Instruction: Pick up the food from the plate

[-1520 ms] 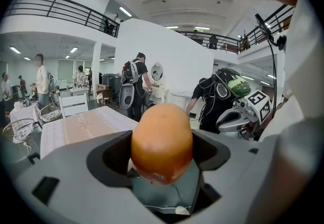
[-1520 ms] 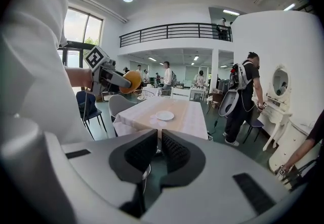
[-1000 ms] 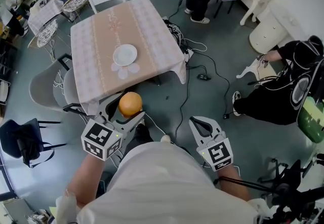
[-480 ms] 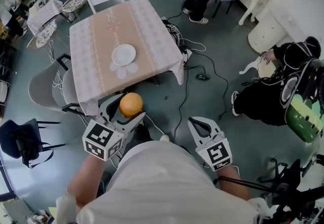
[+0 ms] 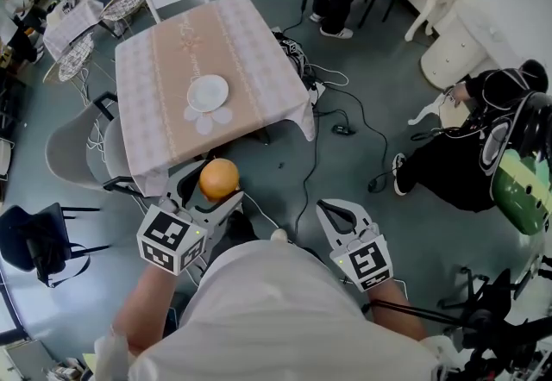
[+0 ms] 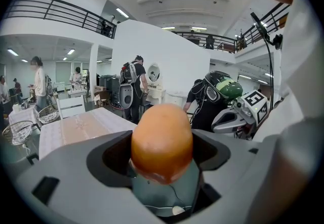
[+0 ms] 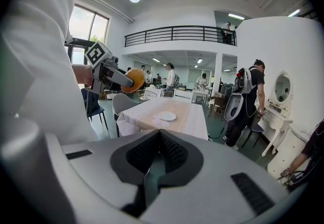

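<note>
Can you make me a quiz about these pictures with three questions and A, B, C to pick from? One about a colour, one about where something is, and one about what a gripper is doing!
1. What colour is the plate on the table?
A. White
B. Blue
C. Black

2. Where is the round orange food?
A. On the plate
B. In the left gripper
C. On the table

3. How is the right gripper?
A. Wide open
B. Shut, holding nothing
C. Shut on the food

Answers:
1 A: the head view shows a white plate with nothing on it.
2 B: the left gripper view shows the jaws pressed on the food, away from the table.
3 B: the right gripper view shows the jaws together with nothing between them.
</note>
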`<act>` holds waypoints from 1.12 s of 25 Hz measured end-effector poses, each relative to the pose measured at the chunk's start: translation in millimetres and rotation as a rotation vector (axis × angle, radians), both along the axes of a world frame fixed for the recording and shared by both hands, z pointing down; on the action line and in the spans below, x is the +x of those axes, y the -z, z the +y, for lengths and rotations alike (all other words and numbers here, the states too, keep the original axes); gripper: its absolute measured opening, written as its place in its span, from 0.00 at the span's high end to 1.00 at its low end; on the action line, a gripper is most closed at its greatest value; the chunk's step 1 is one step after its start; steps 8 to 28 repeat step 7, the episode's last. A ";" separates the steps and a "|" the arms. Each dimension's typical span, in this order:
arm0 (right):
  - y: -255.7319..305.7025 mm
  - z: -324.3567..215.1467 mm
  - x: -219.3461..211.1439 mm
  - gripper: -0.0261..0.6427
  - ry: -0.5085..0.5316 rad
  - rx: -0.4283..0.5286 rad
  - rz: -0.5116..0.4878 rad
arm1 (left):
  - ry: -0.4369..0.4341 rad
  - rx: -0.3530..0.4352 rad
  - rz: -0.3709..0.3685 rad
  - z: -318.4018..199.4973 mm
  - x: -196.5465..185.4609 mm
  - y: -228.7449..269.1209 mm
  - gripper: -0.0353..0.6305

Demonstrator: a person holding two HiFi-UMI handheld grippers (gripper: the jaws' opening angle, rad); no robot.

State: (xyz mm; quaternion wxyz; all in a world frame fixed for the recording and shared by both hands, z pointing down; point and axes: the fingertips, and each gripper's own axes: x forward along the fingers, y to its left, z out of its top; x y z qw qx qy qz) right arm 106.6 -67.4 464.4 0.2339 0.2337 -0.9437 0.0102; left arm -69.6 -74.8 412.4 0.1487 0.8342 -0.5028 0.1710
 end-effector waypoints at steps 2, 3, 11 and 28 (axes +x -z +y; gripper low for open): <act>1.4 -2.1 -1.2 0.94 0.005 0.006 0.009 | -0.003 -0.001 -0.001 -2.3 -0.3 -0.6 0.40; 1.8 -3.0 -1.5 0.94 0.006 0.006 0.010 | -0.004 -0.001 -0.003 -3.2 -0.6 -0.6 0.40; 0.3 -6.4 -2.5 0.94 0.001 -0.005 -0.002 | -0.001 -0.006 -0.009 -6.2 -3.1 -0.3 0.40; 0.3 -6.4 -2.5 0.94 0.001 -0.005 -0.002 | -0.001 -0.006 -0.009 -6.2 -3.1 -0.3 0.40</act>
